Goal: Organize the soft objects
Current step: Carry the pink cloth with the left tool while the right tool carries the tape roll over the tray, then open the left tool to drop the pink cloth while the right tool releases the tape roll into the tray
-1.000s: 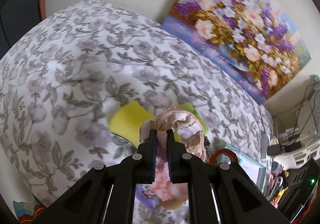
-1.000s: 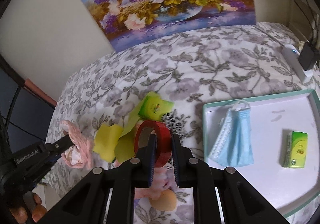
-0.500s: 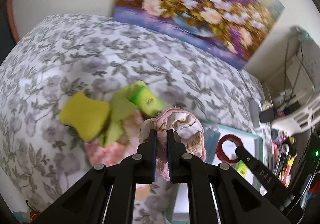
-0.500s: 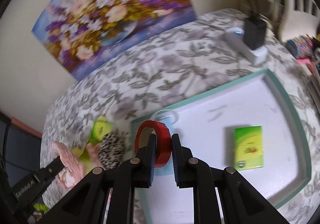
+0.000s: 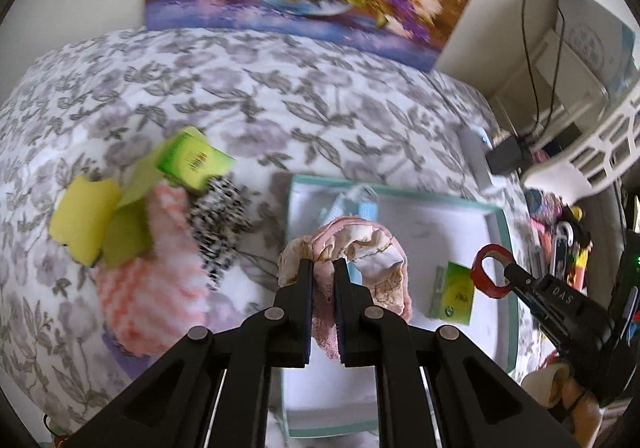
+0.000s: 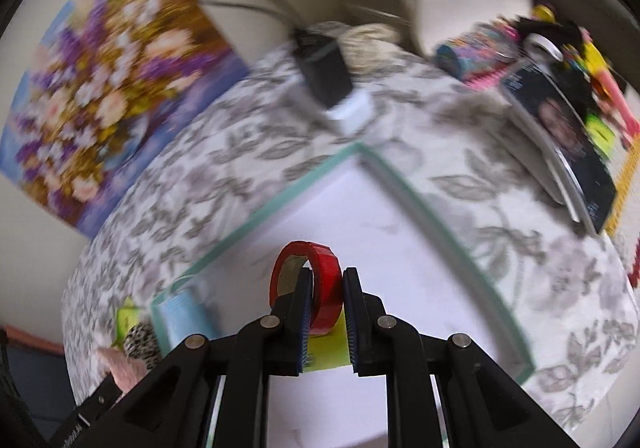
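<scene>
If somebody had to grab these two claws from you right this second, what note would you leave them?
Left claw: shut on the pink scrunchie, over the near-left part of the white tray.
Right claw: shut on the red tape roll, also over the tray.
Already in the tray: blue face mask and one green packet.
To do: set down both held items. On the bedspread remain the yellow sponge, another green packet, the pink-and-white cloth and the black-and-white scrunchie.
</scene>
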